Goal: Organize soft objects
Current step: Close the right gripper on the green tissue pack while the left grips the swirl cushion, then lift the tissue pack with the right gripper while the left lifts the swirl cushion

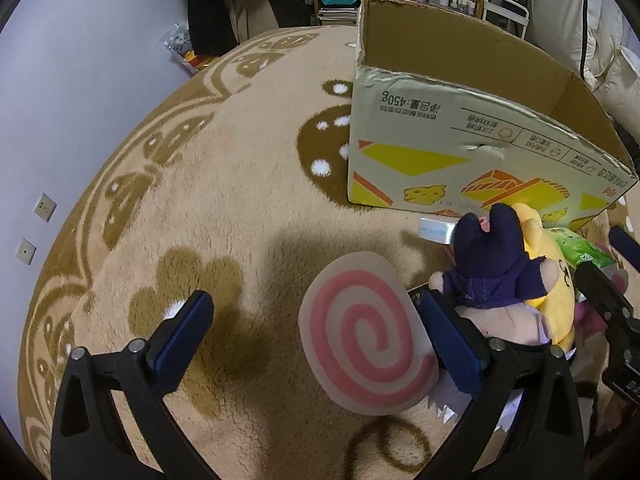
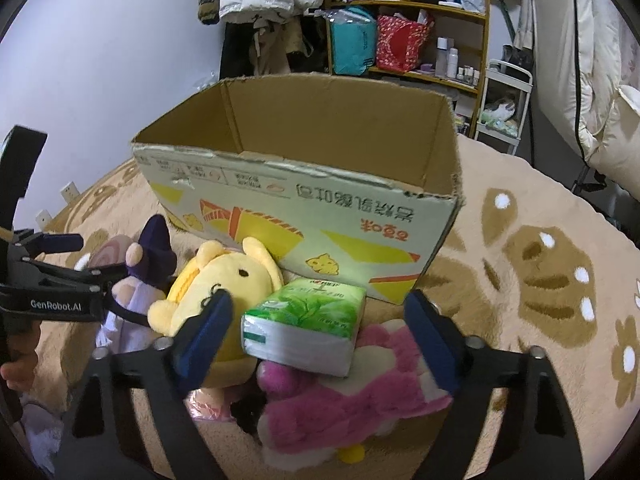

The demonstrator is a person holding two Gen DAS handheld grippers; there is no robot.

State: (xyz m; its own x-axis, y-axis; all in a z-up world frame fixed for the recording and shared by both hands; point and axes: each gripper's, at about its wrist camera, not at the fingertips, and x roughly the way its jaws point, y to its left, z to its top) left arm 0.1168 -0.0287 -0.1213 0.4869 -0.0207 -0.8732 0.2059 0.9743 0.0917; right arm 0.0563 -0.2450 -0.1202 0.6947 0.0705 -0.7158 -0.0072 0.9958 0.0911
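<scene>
Crowding the cardboard box (image 2: pixel 304 216), plush toys (image 2: pixel 224 280) and a tissue pack (image 2: pixel 308 320) lie beneath both spread tongs (image 2: pixel 320 332).

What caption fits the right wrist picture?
Open right gripper around a green tissue pack atop plush toys, before a cardboard box.

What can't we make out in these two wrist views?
- Cardboard box floor: both views, hidden by its near wall; contents unknown.
- Pink plush: right wrist view, face not visible, part under the tissue pack; only a sliver in left view.
- Purple-hooded doll: left wrist view, lower body hidden behind the left tongs finger.
- Spiral cushion: right wrist view, mostly hidden by the doll.
</scene>
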